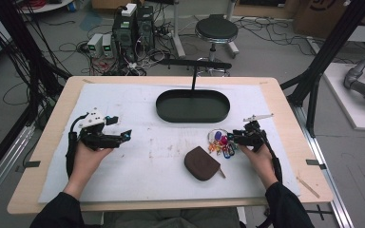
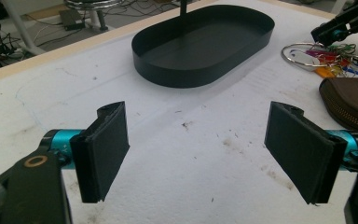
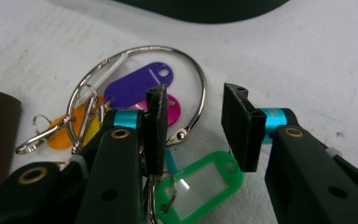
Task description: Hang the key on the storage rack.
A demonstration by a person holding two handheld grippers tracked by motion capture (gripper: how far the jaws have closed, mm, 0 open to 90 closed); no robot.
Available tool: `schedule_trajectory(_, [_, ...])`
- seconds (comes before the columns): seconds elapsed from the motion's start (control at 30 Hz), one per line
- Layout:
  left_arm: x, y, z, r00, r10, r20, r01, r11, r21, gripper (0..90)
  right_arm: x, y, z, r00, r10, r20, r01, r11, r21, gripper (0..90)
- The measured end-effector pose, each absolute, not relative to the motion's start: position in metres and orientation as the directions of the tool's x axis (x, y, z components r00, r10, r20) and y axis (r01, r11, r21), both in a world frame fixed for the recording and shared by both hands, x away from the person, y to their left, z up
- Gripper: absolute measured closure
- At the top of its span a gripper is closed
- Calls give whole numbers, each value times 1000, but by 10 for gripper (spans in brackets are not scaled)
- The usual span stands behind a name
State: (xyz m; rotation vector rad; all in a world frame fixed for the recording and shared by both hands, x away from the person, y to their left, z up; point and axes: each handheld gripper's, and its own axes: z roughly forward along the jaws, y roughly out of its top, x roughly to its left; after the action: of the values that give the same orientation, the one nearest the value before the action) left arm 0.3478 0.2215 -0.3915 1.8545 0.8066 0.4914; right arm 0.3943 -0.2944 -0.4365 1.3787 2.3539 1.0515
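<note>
Right tongs [image 3: 191,128] set half-narrowed astride a large metal key ring [image 3: 140,93] carrying coloured plastic tags.

The ring is not yet pinched. A brown zipped leather pouch [image 1: 203,163] lies just beside it on the white-covered counter [image 1: 123,161], a black oval tray [image 1: 193,105] beyond; left tongs [image 2: 205,149] are held wide, empty.

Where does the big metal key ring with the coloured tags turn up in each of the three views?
High view: key ring right of centre, beside the right tool.
Left gripper view: upper right, ring lying past the brown pouch.
Right gripper view: centre, ring arching behind the tool's open jaws, which straddle its right side.
Shared landmark: the black oval tray, just beyond the ring.
</note>
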Motion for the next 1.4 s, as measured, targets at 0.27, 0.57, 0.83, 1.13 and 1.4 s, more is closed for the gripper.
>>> schedule_trajectory(0.27, [348,220,-393,694,720,-23,317,-277,907,222,393,-287,-439,-553,826,109,669,363,648,774])
schedule_trajectory(0.57, [347,220,-393,690,723,-25,321,-276,906,222,392,-293,-433,-559,822,106,639,346,686,900])
schedule_trajectory(0.83, [348,219,-394,694,720,-26,325,-280,904,222,392,-297,-434,-541,827,149,675,322,664,808])
schedule_trajectory(1.13, [348,217,-395,699,715,-27,325,-283,902,222,386,-285,-438,-560,828,32,646,413,642,825])
schedule_trajectory(1.4, [346,219,-394,694,720,-23,320,-280,905,222,388,-292,-434,-540,840,43,623,365,692,860])
